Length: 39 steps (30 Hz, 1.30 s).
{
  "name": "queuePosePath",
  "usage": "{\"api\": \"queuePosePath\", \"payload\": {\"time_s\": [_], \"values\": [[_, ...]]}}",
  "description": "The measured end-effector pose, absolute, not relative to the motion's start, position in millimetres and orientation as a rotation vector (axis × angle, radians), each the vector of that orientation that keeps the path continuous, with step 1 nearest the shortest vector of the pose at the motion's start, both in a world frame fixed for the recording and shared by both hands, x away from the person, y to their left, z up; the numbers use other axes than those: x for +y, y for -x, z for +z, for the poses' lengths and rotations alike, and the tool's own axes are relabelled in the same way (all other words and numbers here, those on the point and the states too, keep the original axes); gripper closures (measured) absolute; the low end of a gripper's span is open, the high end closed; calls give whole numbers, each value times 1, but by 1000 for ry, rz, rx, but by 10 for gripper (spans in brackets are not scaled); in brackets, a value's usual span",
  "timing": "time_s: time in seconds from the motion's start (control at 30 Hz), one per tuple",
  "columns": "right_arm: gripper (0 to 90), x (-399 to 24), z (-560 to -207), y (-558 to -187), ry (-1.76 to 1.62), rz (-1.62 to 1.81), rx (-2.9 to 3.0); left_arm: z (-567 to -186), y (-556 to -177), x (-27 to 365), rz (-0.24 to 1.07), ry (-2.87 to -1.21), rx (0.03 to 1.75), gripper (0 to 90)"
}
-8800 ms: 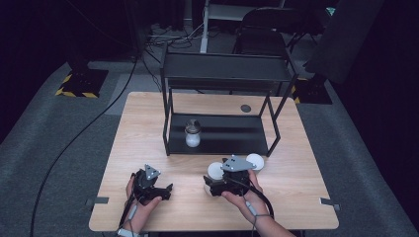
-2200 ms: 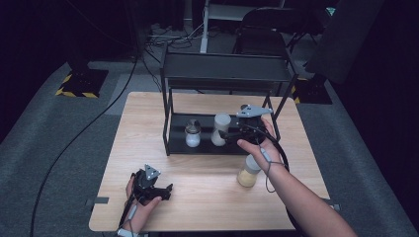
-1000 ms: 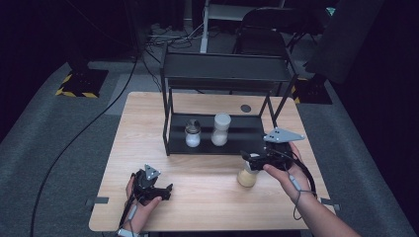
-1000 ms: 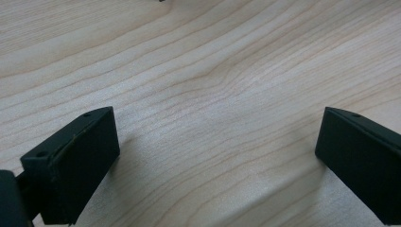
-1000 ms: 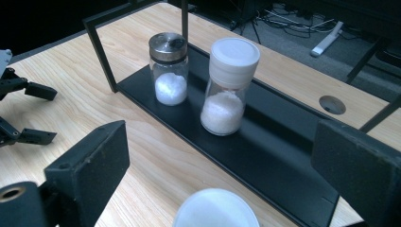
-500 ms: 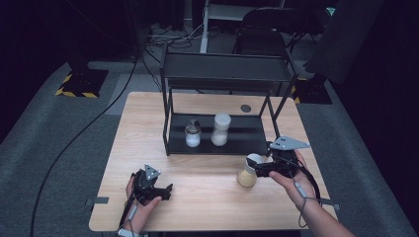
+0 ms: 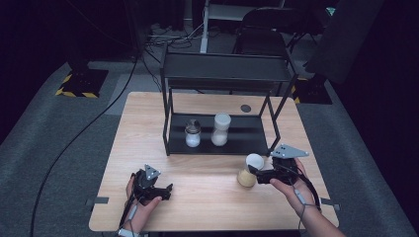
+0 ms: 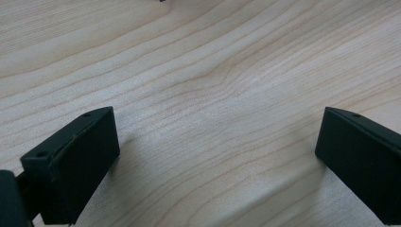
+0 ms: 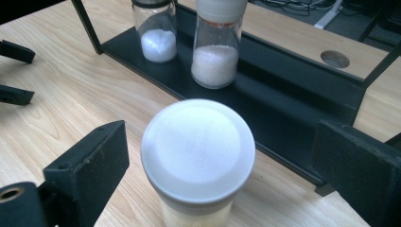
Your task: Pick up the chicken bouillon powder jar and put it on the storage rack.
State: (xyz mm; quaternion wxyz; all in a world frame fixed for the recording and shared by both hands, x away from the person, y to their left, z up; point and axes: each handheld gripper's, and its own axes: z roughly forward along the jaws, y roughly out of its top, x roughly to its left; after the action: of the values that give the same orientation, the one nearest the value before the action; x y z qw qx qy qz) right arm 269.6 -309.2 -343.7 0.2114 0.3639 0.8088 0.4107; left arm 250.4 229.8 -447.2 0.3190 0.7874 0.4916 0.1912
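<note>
A jar with a white lid (image 7: 249,169) and yellowish contents stands on the wooden table (image 7: 143,123), in front of the black shelf rack (image 7: 225,74). My right gripper (image 7: 257,174) is open and level with it. In the right gripper view the jar's lid (image 9: 198,142) sits between my right gripper's (image 9: 222,146) wide jaws, and neither pad touches it. On the rack's lower shelf a small dark-lidded jar (image 7: 192,134) stands next to a taller white-lidded jar (image 7: 221,129), both holding white grains. My left gripper (image 7: 160,190) rests open at the front left over bare wood (image 8: 217,137).
The rack's uprights and lower shelf edge (image 9: 302,156) lie close behind the yellowish jar. A round cable hole (image 7: 245,108) is in the table behind the rack. A chair (image 7: 267,24) and floor cables (image 7: 89,133) lie beyond the table.
My right gripper has left the tall white-lidded jar on the shelf, pulled back toward the front right and sunk to the yellowish jar's level. The left hand has stayed put.
</note>
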Motion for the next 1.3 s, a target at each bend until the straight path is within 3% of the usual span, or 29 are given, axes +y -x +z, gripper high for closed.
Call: {"api": "queuePosePath", "payload": {"time_s": [0.67, 1.1, 1.3], "values": [[76, -304, -368, -274, -1004, 1108, 2284, -447, -250, 230, 504, -2070, 1294, 5], [203, -293, -380, -282, -972, 1115, 2293, -447, -250, 230, 504, -2070, 1294, 5], [329, -289, -382, -284, -963, 1113, 2283, -447, -250, 230, 504, -2070, 1295, 5]]}}
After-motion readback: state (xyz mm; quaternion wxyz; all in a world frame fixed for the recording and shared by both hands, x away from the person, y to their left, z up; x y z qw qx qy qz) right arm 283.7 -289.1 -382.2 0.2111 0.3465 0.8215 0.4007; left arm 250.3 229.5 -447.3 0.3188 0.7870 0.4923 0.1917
